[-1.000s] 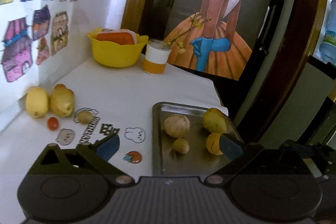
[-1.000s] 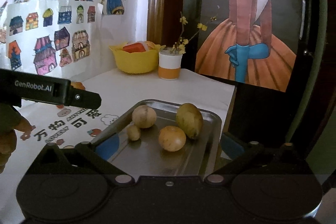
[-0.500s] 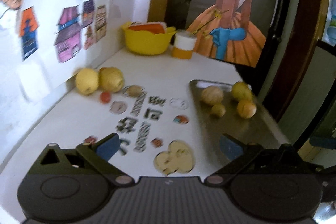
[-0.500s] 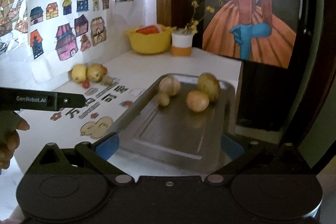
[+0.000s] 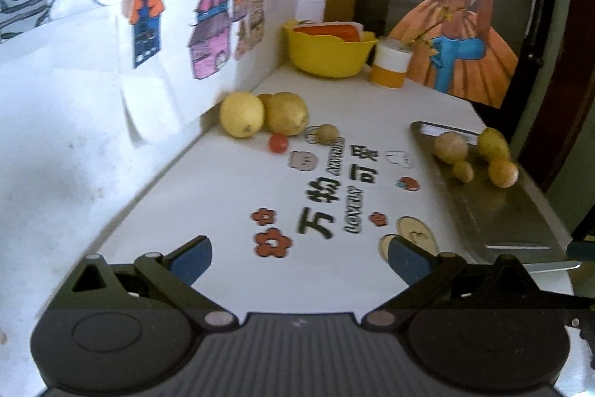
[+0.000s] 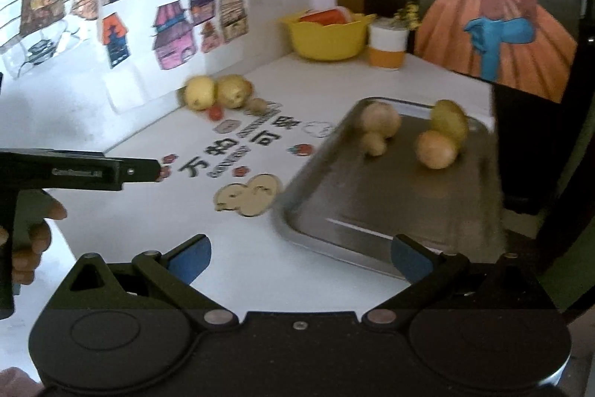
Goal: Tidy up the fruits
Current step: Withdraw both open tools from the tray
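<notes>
- On the metal tray [image 6: 390, 211] at the right side of the white tabletop [image 5: 230, 211] four fruits already lie, all bunched at its far end: a round tan fruit [image 6: 377, 119], a small tan one [image 6: 373, 144] touching its near side, an orange-yellow round fruit [image 6: 435, 149] and, just behind that, a yellow-green oval fruit [image 6: 450, 121].
- Against the sticker-covered wall, well apart from the tray, the unsorted group waits — a lemon [image 5: 241, 114], a larger yellow-brown fruit [image 5: 286, 114] touching it, a small red fruit [image 5: 278, 143] in front of the pair, and a small brownish fruit [image 5: 327, 133] to their right.
- By that count I judge the job roughly half done; four pieces remain if the tray is the goal.
- Orientation: the yellow-green oval fruit is the only clearly elongated piece, and its long axis runs roughly from near to far on the tray, tilted a little. The rest read as near round; blur hides their stem ends.
- Left claw [image 5: 299, 259]: jaws spread wide, nothing between them, hovering low over the printed lettering and aimed along the tabletop toward the wall group.
- Right claw [image 6: 301, 259]: equally wide and empty — it sits at the tray's near edge.
- Farther back, a yellow bowl [image 5: 327, 56] and a white-and-orange cup [image 5: 390, 67] stand near the corner, away from both groups.
</notes>
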`<act>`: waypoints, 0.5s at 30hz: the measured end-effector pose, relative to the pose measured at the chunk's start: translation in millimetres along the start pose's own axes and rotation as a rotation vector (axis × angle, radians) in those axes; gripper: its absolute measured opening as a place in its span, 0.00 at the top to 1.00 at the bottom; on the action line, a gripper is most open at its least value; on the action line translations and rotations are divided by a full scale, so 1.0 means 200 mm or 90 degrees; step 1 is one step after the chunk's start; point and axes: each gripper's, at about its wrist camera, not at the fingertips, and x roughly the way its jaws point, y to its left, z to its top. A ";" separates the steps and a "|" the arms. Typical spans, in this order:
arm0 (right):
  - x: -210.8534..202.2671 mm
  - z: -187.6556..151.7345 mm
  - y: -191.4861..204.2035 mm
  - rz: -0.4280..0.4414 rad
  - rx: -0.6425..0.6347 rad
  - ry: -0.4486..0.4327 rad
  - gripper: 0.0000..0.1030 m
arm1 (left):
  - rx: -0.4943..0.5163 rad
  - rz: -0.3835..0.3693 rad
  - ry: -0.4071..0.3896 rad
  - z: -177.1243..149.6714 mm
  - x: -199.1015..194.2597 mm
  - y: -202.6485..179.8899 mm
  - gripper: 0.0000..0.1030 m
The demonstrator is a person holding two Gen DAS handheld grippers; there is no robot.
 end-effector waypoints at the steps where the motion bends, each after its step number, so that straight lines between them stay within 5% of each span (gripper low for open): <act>1: 0.01 0.01 0.01 0.008 -0.002 0.004 0.01 | -0.001 0.004 0.000 0.00 0.00 0.01 0.00; 15: 0.19 0.21 0.14 0.044 -0.088 0.002 0.01 | -0.015 0.034 -0.005 0.10 0.10 0.14 0.00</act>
